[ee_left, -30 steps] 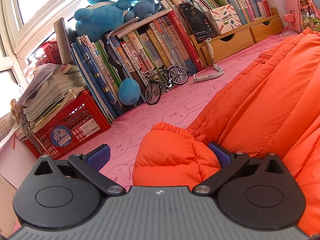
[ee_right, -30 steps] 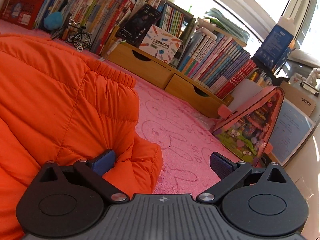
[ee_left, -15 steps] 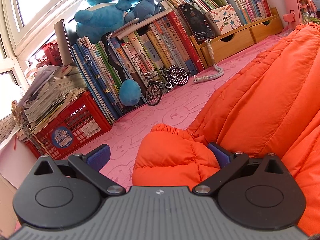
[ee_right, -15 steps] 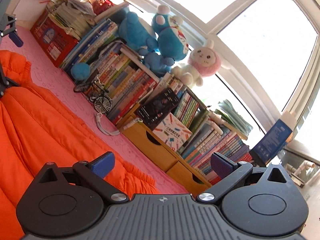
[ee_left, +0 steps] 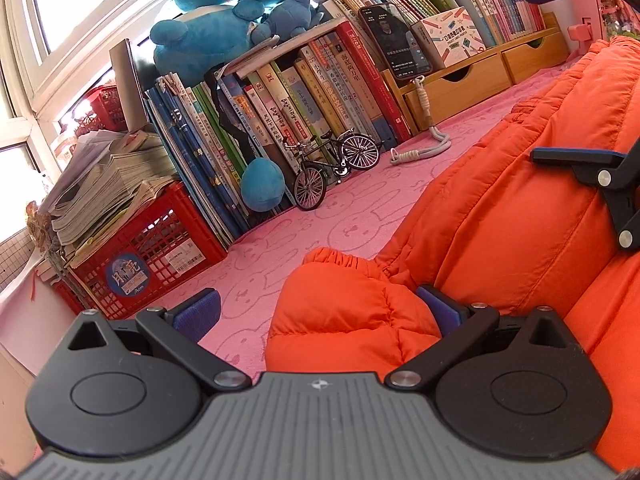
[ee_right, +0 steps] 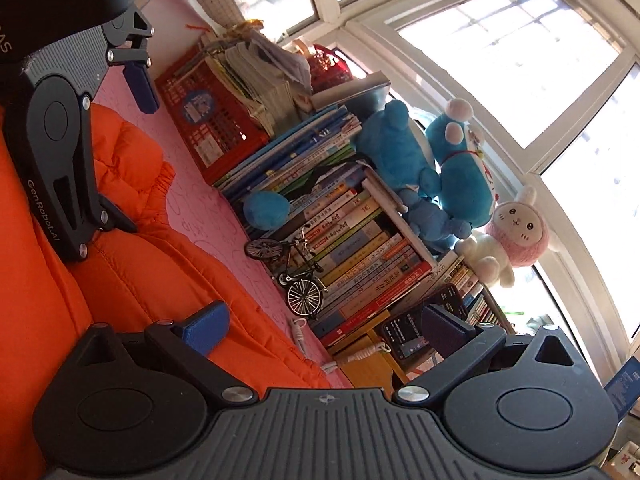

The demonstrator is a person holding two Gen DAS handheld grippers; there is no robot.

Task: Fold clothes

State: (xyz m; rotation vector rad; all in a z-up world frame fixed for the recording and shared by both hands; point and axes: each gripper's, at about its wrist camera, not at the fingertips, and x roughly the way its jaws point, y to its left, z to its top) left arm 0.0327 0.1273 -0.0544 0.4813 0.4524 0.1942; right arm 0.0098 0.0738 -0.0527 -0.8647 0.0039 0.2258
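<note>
Orange puffer jacket (ee_left: 520,216) is lying spread across the pink bunny-print mat (ee_left: 360,224), filling the side of the mat away from the row of upright books (ee_left: 304,120). Its elastic-cuffed sleeve end (ee_left: 340,308) is bunching up at the jacket's near edge, cuff pointing toward the books.

Left gripper (ee_left: 316,312) is sitting low at that sleeve end, jaws spread wide. The sleeve is bulging between the blue pads; the pad on the jacket side (ee_left: 436,308) is pressing against the fabric, the other pad is standing clear over bare mat. Not clamped.

Right gripper (ee_right: 324,326) is hanging above the jacket's book-side edge, tilted, jaws wide apart with nothing between them; one blue pad is showing over orange fabric, the other in front of the books. In the left wrist view its black linkage is entering over the jacket body.

Beside the jacket, toward the books: a model bicycle (ee_left: 336,172) is standing on the mat, touching nothing orange, with a blue plush ball (ee_left: 262,184) just beside it. A red plastic crate (ee_left: 148,252) stacked with papers is standing at the end of the book row. Blue plush toys (ee_right: 424,168) are lying on top of the books, a pink-and-white plush rabbit (ee_right: 512,236) next to them. A white coiled cable (ee_left: 424,148) is trailing on the mat near the jacket's edge, below a phone (ee_left: 396,42) propped on wooden drawers.
</note>
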